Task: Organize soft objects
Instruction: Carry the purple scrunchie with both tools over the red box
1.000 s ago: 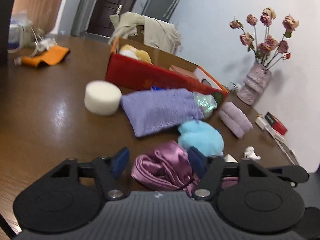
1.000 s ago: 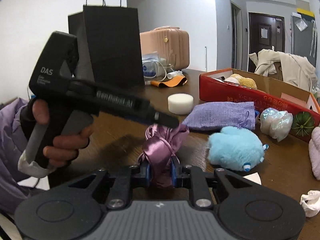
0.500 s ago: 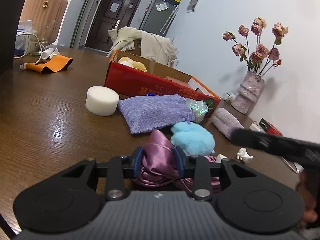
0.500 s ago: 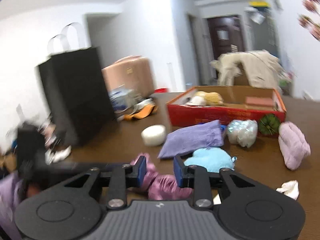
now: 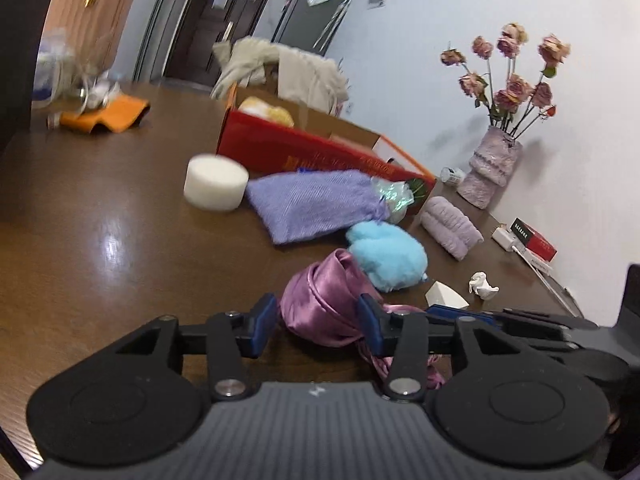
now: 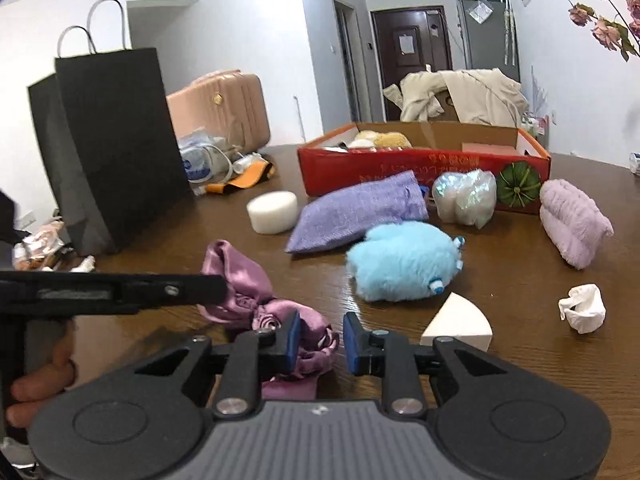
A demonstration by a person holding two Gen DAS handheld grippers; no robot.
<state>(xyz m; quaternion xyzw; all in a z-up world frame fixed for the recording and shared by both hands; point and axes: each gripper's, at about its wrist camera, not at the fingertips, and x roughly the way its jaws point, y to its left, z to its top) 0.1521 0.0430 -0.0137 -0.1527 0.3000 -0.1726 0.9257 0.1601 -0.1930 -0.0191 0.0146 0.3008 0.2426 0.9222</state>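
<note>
— Two grippers, both at the purple satin cloth [image 5: 320, 308] on the table [image 5: 100, 220]?
— Yes. Left gripper [image 5: 317, 328] just loosening, cloth slack between; right gripper [image 6: 322, 340] just narrowing, unpinched, probably swapping hold.

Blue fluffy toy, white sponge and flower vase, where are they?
Blue fluffy toy [image 6: 402, 266], right wrist view, middle of its furry body.
White sponge [image 5: 216, 187], left wrist view, its round side wall.
Flower vase [image 5: 490, 170], left wrist view, its ridged lilac body.
</note>
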